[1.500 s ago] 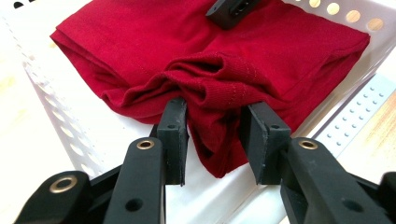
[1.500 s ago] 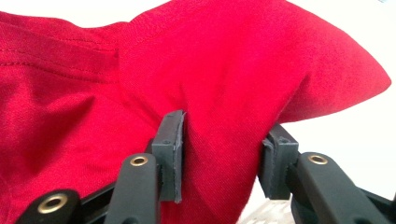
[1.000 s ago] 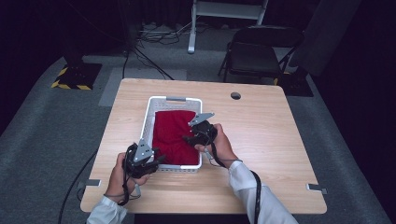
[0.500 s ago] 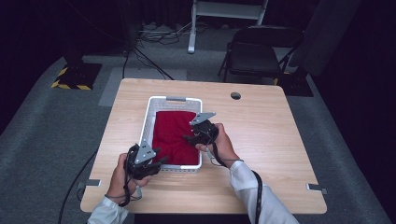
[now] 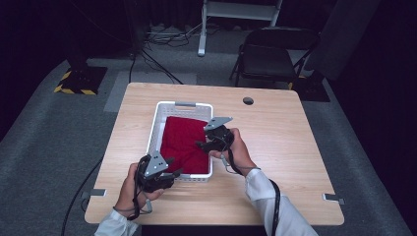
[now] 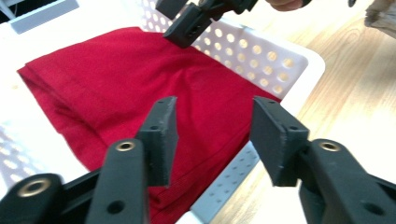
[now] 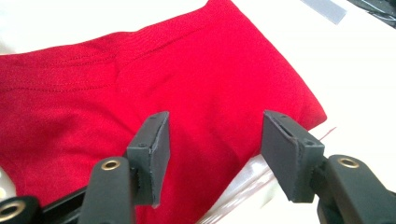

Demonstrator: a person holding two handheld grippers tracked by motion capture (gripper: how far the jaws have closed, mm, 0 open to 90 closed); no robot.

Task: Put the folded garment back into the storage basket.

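- While a person's two hands work at a pale wooden desk, a folded red cloth lies inside a white perforated basket near the centre of the high view.
- At lower left of that view, the left claw sits at the basket's near end, just by its rim, its jaws pointing toward the cloth.
- Seen in the left gripper view, the left claw stands wide, nothing between its jaws; the red cloth fills the upper left of the frame, with the basket's holed wall running to the right and bare desk beyond.
- At centre of the high view, the right claw hangs over the cloth's right-hand side, inside the basket's right wall.
- From the right gripper view, the right claw is likewise wide and empty, poised above the red cloth, whose stitched fold runs across the upper left; whether its jaws touch the fabric cannot be told.
- A dark folding chair stands on the grey floor beyond the desk, at upper right.
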